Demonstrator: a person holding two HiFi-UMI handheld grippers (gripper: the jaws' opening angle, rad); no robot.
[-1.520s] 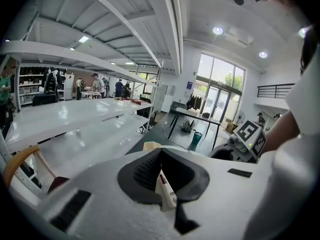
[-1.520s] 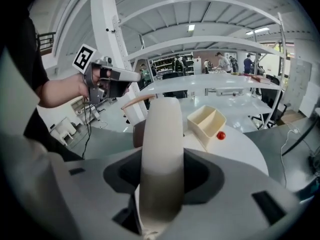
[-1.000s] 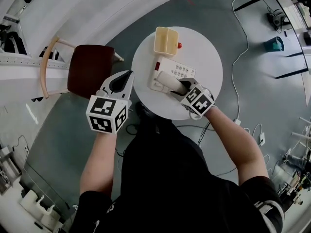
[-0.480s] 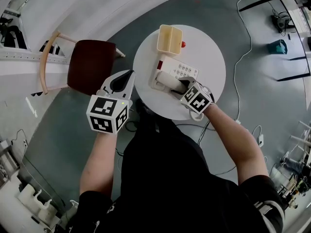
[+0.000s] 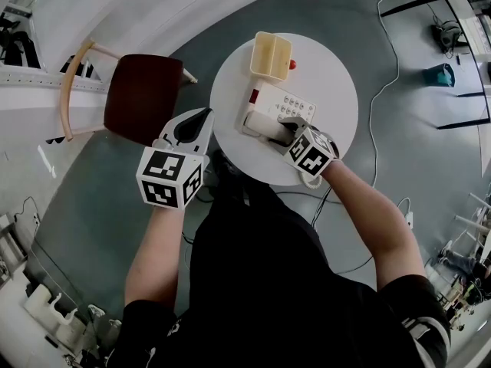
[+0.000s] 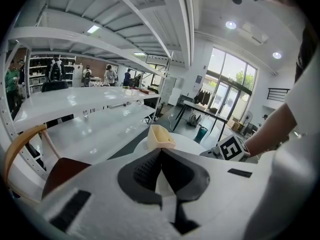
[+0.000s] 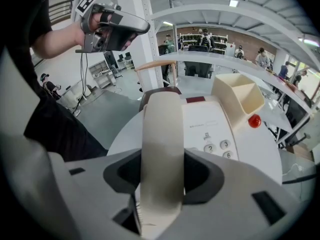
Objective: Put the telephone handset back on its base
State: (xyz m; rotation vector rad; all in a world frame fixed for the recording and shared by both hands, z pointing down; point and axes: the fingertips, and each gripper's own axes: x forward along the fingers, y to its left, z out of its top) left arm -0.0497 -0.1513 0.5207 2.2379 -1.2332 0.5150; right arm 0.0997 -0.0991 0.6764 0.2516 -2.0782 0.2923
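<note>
The right gripper [image 7: 161,173] pinches the cream telephone handset [image 7: 161,129] across its middle, jaws closed on both of its sides, and holds it lengthwise over the left side of the base [image 7: 212,116] on the round white desk [image 5: 334,90]. The job looks close to its end. The handset is lined up with its cradle and lies low against the base, though the pictures do not show whether it is fully seated. What appears to be left is to settle it into place and let go. The left gripper [image 6: 160,154] hangs off the desk's left edge near a wooden chair [image 5: 142,98], its jaws pressed together on nothing. A beige container [image 5: 271,56] and a small red ball [image 5: 292,64] sit behind the telephone. Compared with a second ago little has changed. The grip on the handset is the same, the handset lies in the same line along the base, and the left gripper has kept its place. Only the camera's framing has shifted slightly.
</note>
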